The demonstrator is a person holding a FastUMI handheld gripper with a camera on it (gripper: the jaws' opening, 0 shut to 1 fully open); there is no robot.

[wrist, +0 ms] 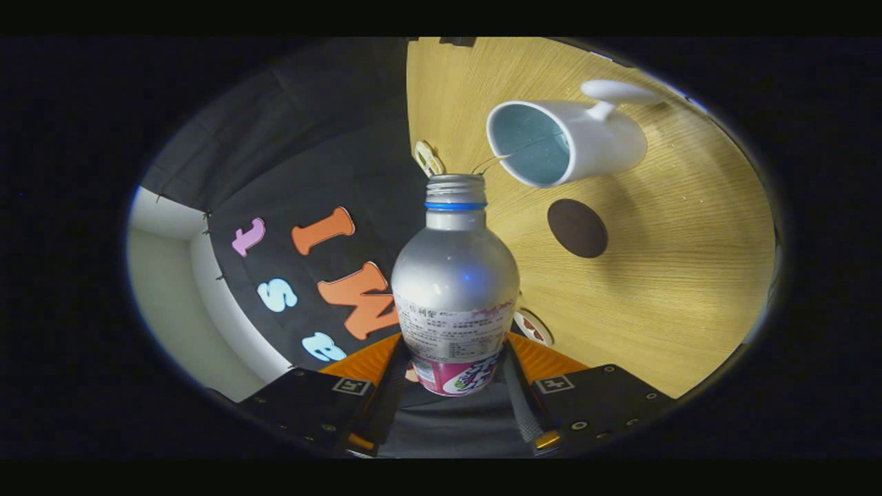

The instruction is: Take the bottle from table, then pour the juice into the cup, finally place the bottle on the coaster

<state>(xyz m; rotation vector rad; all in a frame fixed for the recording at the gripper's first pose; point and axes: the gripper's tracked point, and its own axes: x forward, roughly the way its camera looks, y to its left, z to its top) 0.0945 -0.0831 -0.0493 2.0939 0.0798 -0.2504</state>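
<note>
The bottle (455,289) looked like brushed metal, satin-smooth with a soft highlight on its shoulder; its open neck was ridged with threads above a plastic-looking ring, and a glossy printed wrap covered its lower body. The gripper (455,358) had both fingers pressed on that wrap; their inner faces looked finely ribbed. At about one o'clock from the bottle's mouth lay the cup (572,141), smooth glazed ceramic by its sheen. The coaster (577,228), at roughly two o'clock from the bottle, was matt and faintly grainy. The table (689,289) showed a wood-grain finish with little gloss.
</note>
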